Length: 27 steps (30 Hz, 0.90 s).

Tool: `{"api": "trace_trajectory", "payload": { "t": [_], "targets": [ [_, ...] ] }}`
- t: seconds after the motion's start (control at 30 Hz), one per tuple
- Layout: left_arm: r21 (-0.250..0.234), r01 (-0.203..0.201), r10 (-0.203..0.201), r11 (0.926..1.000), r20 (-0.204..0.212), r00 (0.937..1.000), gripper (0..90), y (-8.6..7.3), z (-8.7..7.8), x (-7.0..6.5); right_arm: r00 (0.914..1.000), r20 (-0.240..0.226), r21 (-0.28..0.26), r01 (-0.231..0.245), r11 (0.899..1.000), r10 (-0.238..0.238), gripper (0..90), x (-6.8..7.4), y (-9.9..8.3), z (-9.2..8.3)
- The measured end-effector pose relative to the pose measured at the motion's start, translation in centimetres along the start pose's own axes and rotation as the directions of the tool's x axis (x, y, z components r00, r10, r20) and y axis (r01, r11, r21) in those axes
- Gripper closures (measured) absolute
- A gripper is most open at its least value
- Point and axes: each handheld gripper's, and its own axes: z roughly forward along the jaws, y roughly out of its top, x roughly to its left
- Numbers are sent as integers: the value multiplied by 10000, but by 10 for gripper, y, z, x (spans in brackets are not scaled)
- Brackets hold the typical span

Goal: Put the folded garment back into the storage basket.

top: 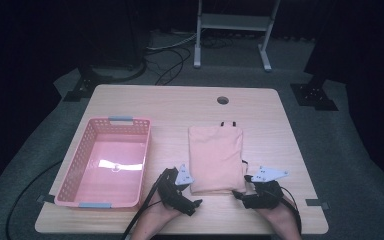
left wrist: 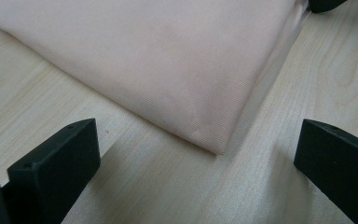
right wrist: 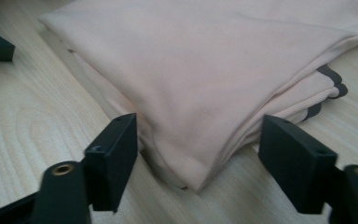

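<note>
Here the folded cloth lay flat on the table, its long axis running away from me, short near edge toward my hands. The pink basket sat well apart to its left.

My right gripper stood at the cloth's near right corner. That corner sat between the two jaws, the left jaw just beside the folded edge, the right jaw apart from it; the jaws were partly drawn in but not pressing the fabric. Dark trim showed at the layers on that side.

My left gripper faced the near left corner. Its jaws stood wide apart, and the corner lay just ahead of the gap, not inside it.

Judgement: the right hand was nearer a grip. The left needed a short push forward along the table before closing, so both corners could be taken together.
</note>
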Motion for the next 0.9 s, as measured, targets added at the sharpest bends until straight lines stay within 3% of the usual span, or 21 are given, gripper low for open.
{"api": "trace_trajectory", "payload": {
  "t": [0.57, 0.9],
  "targets": [
    [2, -50, 50, 10000, 57, 10000, 0, 0, 0, 0, 9997, -138, -286, 189, 9994, -193, 654, 3, -2, -3],
    [6, -86, 86, 10000, 69, 9999, 0, 1, 1, -1, 9997, -158, -296, 160, 9994, -165, 773, 3, -2, -4]
  ]
}}
